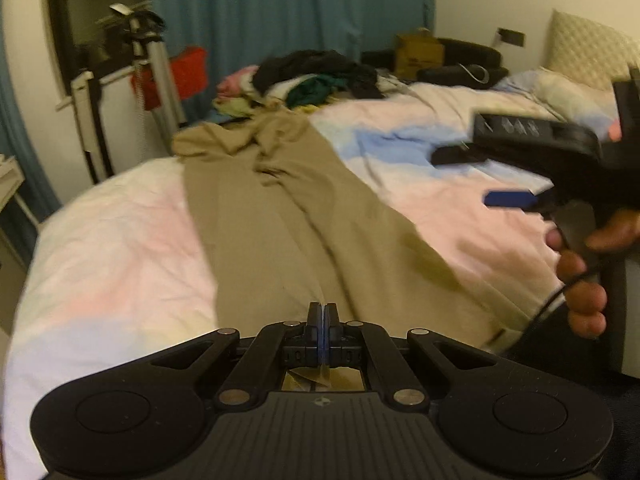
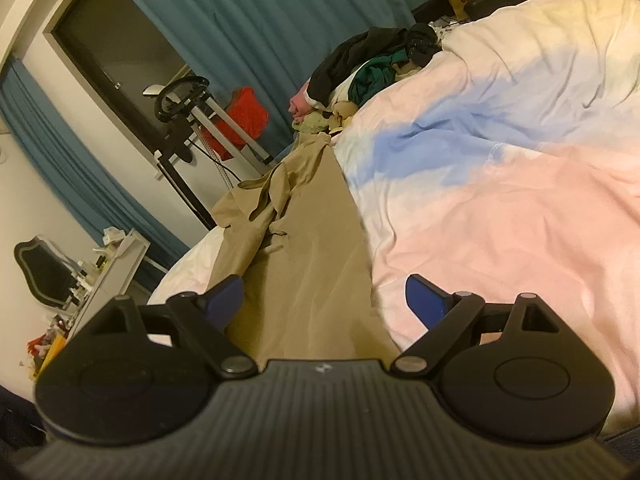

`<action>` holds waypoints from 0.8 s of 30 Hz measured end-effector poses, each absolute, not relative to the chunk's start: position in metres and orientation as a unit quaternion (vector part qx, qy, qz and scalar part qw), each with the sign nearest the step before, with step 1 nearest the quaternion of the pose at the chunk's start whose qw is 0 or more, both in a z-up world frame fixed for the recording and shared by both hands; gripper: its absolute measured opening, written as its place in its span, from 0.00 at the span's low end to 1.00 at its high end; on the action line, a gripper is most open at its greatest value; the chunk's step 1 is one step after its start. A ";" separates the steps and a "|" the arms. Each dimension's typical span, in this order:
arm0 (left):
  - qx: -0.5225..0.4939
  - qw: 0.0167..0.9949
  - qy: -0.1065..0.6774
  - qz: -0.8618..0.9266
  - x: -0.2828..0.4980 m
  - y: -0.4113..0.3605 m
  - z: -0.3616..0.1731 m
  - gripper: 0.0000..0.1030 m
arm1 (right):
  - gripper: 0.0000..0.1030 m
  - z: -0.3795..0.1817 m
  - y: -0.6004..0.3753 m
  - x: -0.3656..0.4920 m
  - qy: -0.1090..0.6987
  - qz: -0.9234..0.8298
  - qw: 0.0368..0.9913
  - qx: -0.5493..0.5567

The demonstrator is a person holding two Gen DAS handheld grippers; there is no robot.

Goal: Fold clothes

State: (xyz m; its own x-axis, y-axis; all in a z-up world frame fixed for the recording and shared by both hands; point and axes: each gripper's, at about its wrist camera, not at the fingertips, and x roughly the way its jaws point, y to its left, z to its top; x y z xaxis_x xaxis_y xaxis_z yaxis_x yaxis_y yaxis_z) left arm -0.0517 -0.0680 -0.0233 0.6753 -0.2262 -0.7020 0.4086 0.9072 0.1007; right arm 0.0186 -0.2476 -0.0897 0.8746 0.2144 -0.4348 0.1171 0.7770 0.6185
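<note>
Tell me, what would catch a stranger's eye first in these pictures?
Probably the long tan garment stretched lengthwise across the pastel bedspread, its near end pinched in the shut left gripper. The right gripper hangs wide open over the same cloth, gripping nothing. At the bed's far end, by the blue curtain, sits a heap of unfolded clothes.

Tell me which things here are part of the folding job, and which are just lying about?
Part of the job:
- tan garment
- left gripper, fingers pinching its near edge
- right gripper, open

Lying about:
- clothes pile
- pillow
- cardboard box
- red cloth
</note>
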 end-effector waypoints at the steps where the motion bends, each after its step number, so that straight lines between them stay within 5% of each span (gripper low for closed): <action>1: 0.124 0.904 0.368 -0.179 -0.049 -0.074 -0.031 0.00 | 0.87 -0.089 -0.247 0.019 0.248 0.028 0.910 0.330; 8: 0.097 0.876 0.433 -0.191 -0.029 -0.092 -0.086 0.04 | 0.87 -0.082 -0.240 0.016 0.230 0.036 0.926 0.298; 10: 0.078 0.867 0.454 -0.190 -0.021 -0.090 -0.095 0.10 | 0.87 -0.078 -0.239 0.014 0.222 0.039 0.930 0.290; 12: 0.052 0.865 0.458 -0.197 -0.018 -0.084 -0.092 0.32 | 0.87 -0.075 -0.238 0.012 0.215 0.040 0.934 0.283; 14: 0.029 0.867 0.451 -0.209 -0.017 -0.077 -0.083 0.41 | 0.87 -0.072 -0.239 0.010 0.209 0.041 0.936 0.280; 20: -0.013 0.903 0.392 -0.175 0.009 -0.057 -0.039 0.59 | 0.87 -0.063 -0.245 0.009 0.178 0.041 0.945 0.271; 24: -0.040 0.924 0.357 -0.132 0.038 -0.039 -0.022 0.62 | 0.73 -0.048 -0.236 0.053 0.196 0.084 0.946 0.243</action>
